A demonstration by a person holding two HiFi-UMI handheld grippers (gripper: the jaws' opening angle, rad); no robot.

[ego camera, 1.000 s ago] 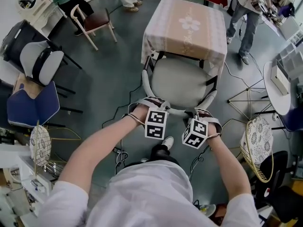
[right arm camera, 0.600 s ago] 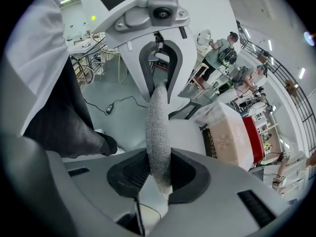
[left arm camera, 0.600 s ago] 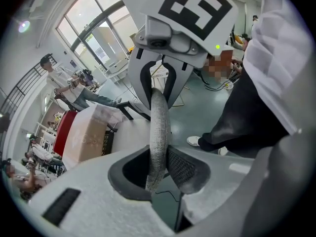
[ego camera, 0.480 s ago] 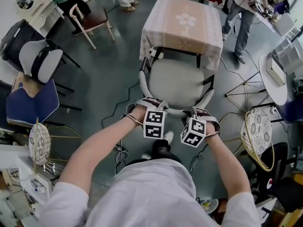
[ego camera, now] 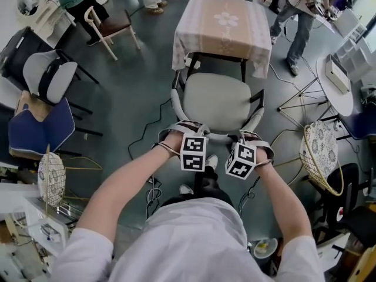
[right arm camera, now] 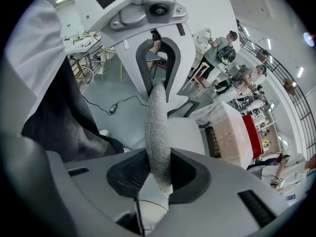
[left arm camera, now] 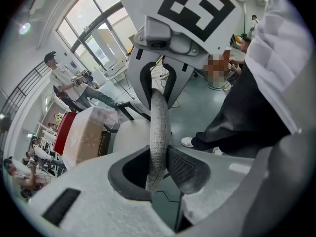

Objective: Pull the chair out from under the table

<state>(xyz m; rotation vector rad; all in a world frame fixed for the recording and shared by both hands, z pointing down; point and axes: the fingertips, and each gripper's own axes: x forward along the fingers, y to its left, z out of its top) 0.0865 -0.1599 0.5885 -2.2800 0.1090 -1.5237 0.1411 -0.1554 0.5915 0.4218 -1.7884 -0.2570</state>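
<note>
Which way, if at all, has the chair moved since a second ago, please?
Yes: the chair has slid out from under the table, toward the person; more of its seat shows.

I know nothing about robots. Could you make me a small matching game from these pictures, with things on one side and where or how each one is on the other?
Things:
1. pale-seated chair
2. table
3. blue seat
4. left gripper

Places or states:
A. at the left edge of the head view
B. covered with a pale cloth with a flower on it
C. closed on the back rail
D. between the table and the person

Pairs: 1-D, 2-B, 3-A, 4-C
</note>
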